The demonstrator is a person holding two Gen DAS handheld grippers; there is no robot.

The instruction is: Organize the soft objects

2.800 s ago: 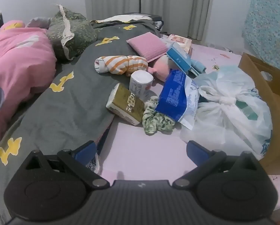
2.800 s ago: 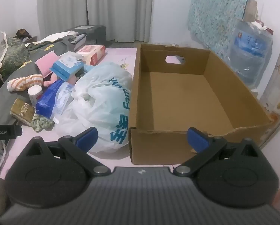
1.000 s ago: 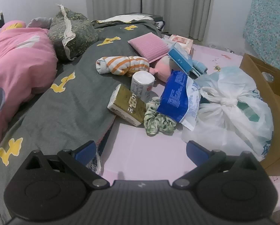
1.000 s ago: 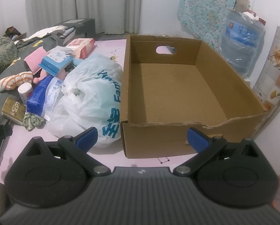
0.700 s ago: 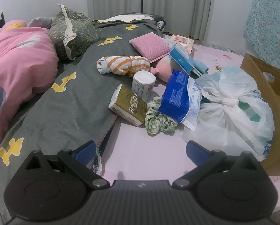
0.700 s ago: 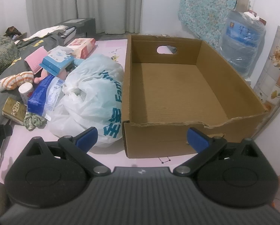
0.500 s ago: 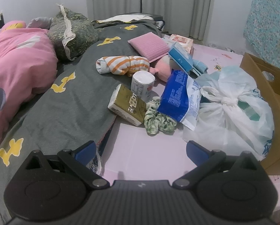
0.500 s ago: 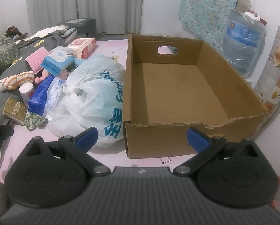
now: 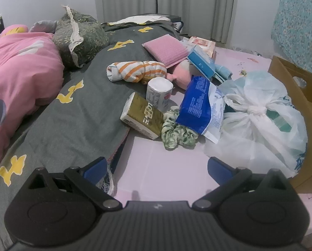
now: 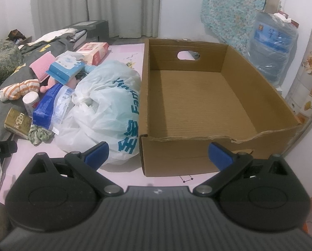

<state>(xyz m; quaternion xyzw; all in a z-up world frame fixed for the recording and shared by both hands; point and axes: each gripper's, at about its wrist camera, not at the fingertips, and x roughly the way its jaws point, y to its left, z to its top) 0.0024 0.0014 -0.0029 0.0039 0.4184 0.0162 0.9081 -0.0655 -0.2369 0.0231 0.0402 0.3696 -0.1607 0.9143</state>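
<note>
A pile of soft things lies on the pink mat: a tied white plastic bag, a blue tissue pack, a green scrunchie, an olive tissue pack, a paper roll, an orange-striped cloth bundle and a pink pad. An empty cardboard box stands right of the bag. My left gripper is open and empty, short of the scrunchie. My right gripper is open and empty, before the box's near wall.
A grey blanket with yellow shapes, a pink duvet and a green pillow lie at left. A water jug stands behind the box at right. Curtains hang at the back.
Both views have shifted only slightly; the right gripper view swung a little towards the box. Nothing was taken hold of or moved.
</note>
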